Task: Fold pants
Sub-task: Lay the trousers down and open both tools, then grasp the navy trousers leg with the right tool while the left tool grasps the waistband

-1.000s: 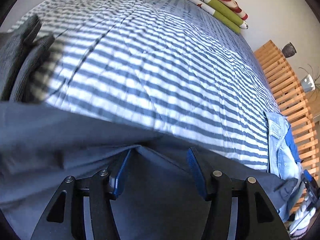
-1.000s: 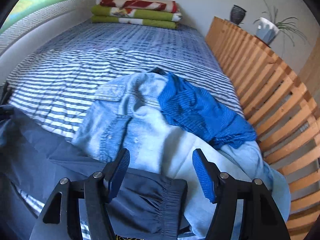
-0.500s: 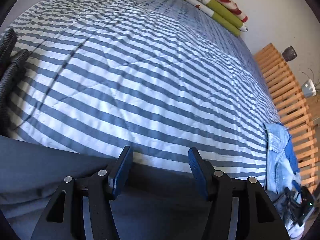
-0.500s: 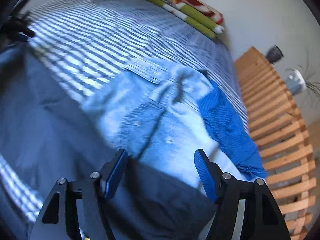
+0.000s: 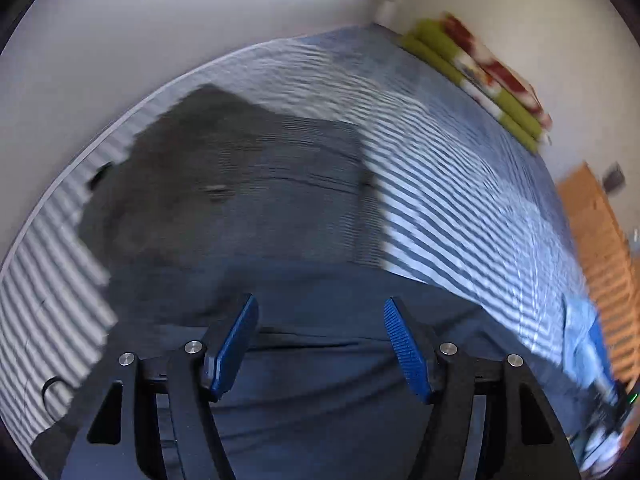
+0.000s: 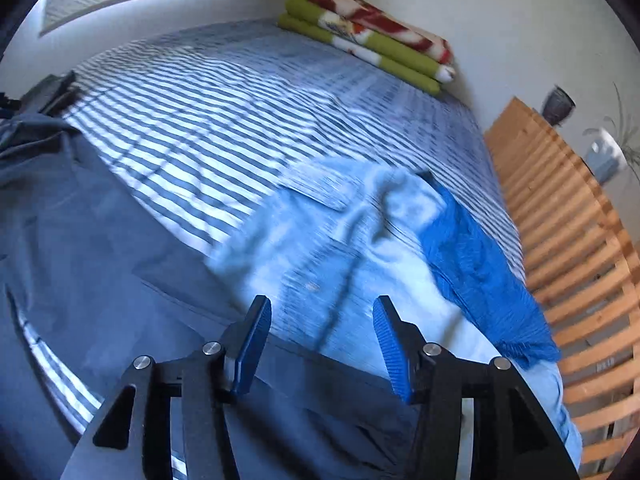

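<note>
1. The dark navy pants point(image 6: 100, 264) lie spread on the bed point(image 6: 224, 120), filling the view from 7 to 10 o'clock in the right wrist view and passing under both grippers.
2. A light denim shirt point(image 6: 340, 240) lies at the centre of the right wrist view, its lower edge touching the pants; a bright blue garment point(image 6: 480, 264) rests on it toward 3 o'clock.
3. A dark grey garment point(image 5: 224, 184) lies beyond the pants at 11 o'clock in the left wrist view, blurred.
4. Folded green and red blankets point(image 6: 368, 40) sit at 1 o'clock by the wall; a wooden slatted frame point(image 6: 568, 248) runs along the bed's edge at 3 o'clock, with a dark vase point(image 6: 558, 104) and a potted plant point(image 6: 608, 156) beyond it.
5. The left gripper point(image 5: 320, 340) has its fingers apart, just widened, with pants cloth below but not pinched.
6. The right gripper point(image 6: 320, 340) likewise stands spread, just reopened, over the pants' edge, gripping nothing.
7. No writing is readable.
</note>
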### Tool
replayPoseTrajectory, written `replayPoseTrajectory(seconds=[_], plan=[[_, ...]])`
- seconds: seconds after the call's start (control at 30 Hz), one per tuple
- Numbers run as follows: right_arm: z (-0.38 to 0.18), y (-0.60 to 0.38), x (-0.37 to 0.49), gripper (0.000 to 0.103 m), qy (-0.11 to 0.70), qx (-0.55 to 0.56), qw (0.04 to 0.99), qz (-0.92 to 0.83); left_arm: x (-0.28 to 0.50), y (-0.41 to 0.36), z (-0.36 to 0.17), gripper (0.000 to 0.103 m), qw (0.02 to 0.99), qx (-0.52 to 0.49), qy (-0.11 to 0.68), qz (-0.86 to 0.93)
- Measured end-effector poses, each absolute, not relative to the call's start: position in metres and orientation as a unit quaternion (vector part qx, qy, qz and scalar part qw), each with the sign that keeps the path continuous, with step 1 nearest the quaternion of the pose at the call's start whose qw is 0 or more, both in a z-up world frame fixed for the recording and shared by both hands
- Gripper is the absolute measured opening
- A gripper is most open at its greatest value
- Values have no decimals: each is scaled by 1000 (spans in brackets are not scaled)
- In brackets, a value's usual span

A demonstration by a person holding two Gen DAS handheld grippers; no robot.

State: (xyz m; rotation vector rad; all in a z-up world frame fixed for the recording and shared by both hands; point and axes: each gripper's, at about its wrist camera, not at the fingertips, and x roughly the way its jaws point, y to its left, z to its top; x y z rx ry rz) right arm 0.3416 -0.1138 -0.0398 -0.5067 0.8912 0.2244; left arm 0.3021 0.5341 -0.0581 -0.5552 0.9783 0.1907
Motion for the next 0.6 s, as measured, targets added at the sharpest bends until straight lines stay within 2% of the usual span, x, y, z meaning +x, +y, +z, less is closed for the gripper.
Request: replayPoseTrajectory(seconds=[0.2,0.43,0.6], plan=[[-55,-29,342,55,407,-306,845,164,267,599,-74,69,813,-354,449,109],[-77,43,342,55,398,-365,814,212,276,559,-74,69,818,-316,475,75],[-79,61,344,55,397,-352,812,241,275,538,-68,69,809,-319,490,55]])
